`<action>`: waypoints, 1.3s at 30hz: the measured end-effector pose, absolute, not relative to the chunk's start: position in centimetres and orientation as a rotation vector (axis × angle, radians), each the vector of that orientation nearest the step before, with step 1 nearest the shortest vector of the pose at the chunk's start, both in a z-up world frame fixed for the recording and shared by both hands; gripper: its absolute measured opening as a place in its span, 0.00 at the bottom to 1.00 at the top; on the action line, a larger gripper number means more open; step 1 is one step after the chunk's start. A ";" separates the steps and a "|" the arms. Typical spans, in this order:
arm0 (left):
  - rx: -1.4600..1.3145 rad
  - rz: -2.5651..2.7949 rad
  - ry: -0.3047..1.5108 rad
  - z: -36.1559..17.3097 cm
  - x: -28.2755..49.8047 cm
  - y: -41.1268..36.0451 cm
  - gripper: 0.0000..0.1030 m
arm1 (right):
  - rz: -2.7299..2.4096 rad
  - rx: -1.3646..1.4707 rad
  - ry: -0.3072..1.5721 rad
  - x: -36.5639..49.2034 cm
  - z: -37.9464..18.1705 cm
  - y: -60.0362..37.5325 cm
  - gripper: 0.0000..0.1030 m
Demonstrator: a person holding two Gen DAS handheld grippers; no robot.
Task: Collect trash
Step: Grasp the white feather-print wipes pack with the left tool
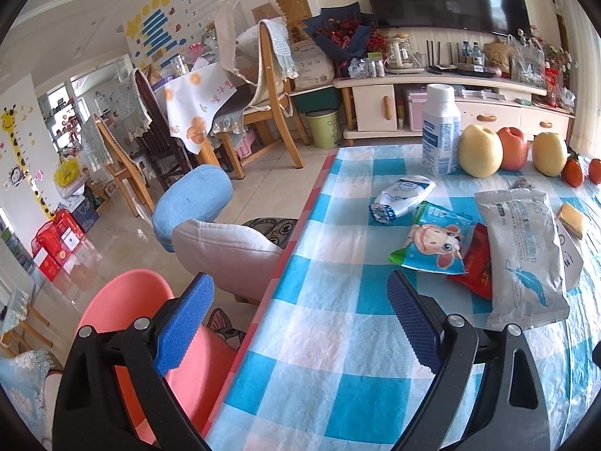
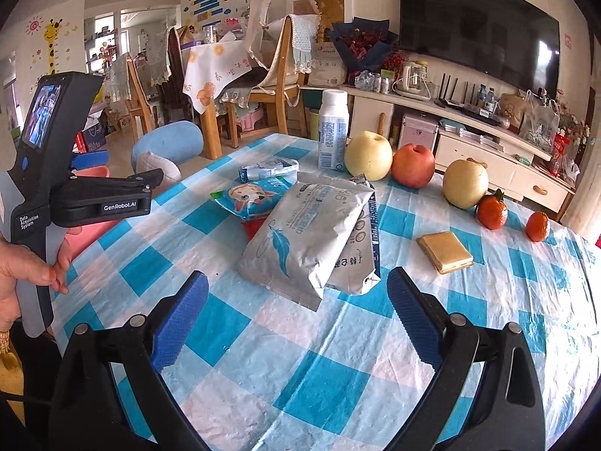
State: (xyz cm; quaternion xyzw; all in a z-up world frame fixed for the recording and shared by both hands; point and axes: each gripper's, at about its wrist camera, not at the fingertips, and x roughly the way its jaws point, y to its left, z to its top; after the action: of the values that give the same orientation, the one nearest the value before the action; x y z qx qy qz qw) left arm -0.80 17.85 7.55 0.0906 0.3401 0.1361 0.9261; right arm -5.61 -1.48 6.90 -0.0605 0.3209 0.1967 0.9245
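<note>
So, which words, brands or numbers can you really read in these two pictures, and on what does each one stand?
"GenRobot.AI": side of the left gripper body.
"Data Acquisition System": its grey handle.
Grey feather packet: printed Chinese text, too blurred to read.
White bottle: label print too small.
Cartoon cow packet: no clear words.
Green bin: faint lettering, unreadable.
Wall chart: numbers too small.

A home living-dining room: television at one o'clock, dining chairs at eleven, checked tablecloth below.
</note>
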 end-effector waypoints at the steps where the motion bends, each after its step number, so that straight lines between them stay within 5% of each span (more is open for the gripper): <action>1: 0.190 0.273 0.699 7.5 -0.7 17.6 0.90 | 0.398 -0.118 0.659 -5.5 6.9 -1.8 0.94; 39: -0.051 -0.278 0.862 1.7 5.0 5.8 0.90 | 0.161 0.165 0.845 6.2 2.0 -16.8 0.94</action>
State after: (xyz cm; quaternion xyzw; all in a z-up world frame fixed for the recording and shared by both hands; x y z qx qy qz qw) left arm 5.03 5.76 1.72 -0.0247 0.4164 -0.1344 0.8988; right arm 6.16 -16.81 2.00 0.0797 0.4089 0.0779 0.9057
